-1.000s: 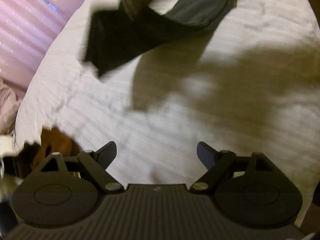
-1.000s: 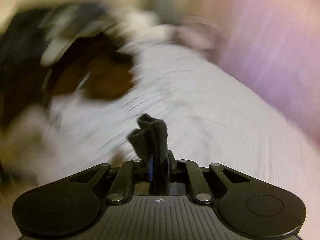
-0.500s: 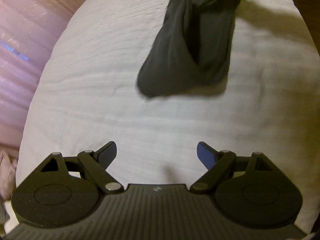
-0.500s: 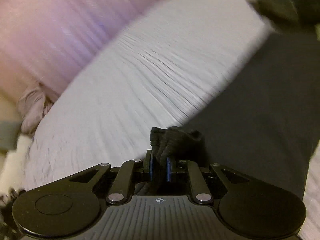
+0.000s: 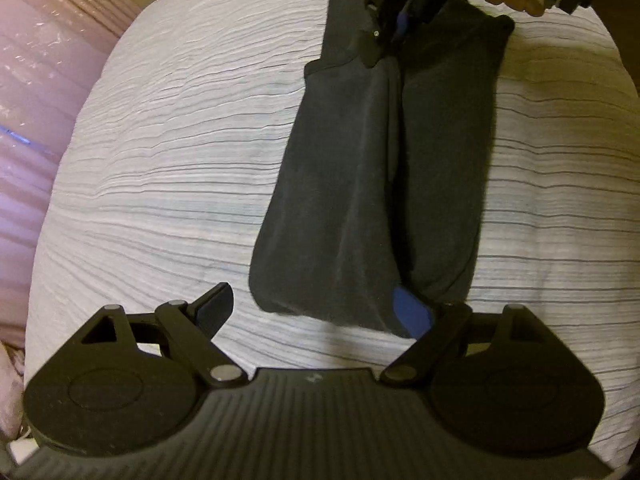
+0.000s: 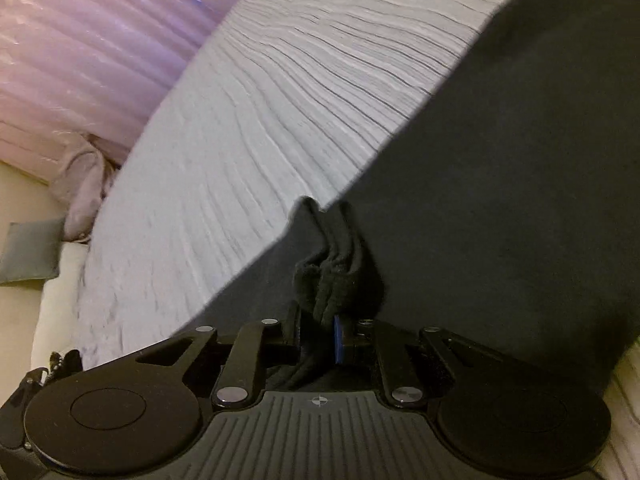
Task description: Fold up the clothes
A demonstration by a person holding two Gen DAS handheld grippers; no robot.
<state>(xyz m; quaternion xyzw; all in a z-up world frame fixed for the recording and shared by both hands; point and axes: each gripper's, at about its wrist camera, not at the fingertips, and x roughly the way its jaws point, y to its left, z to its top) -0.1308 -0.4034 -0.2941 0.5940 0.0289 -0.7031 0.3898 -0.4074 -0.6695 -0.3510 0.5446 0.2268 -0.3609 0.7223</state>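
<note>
A dark grey garment (image 5: pixel 360 184) hangs doubled lengthwise over the white ribbed bedspread (image 5: pixel 168 168). Its lower hem reaches down between my left gripper's fingers. My left gripper (image 5: pixel 316 312) is open, its blue-padded right finger (image 5: pixel 412 316) touching the hem. In the left wrist view my right gripper (image 5: pixel 394 28) grips the garment's top edge at the far end. In the right wrist view my right gripper (image 6: pixel 318 336) is shut on a bunched fold of the garment (image 6: pixel 500 200), which stretches away to the right.
A pink quilted headboard or wall (image 6: pixel 88 52) runs along the bed's far side. A pale pink crumpled cloth (image 6: pixel 80 196) and a grey pillow (image 6: pixel 28 252) lie at the bed's edge. The bedspread (image 6: pixel 248 140) is bare left of the garment.
The garment has come much closer to my left gripper and hangs longer, its hem now at my left fingers. The right gripper stays shut on it; both views are steadier.
</note>
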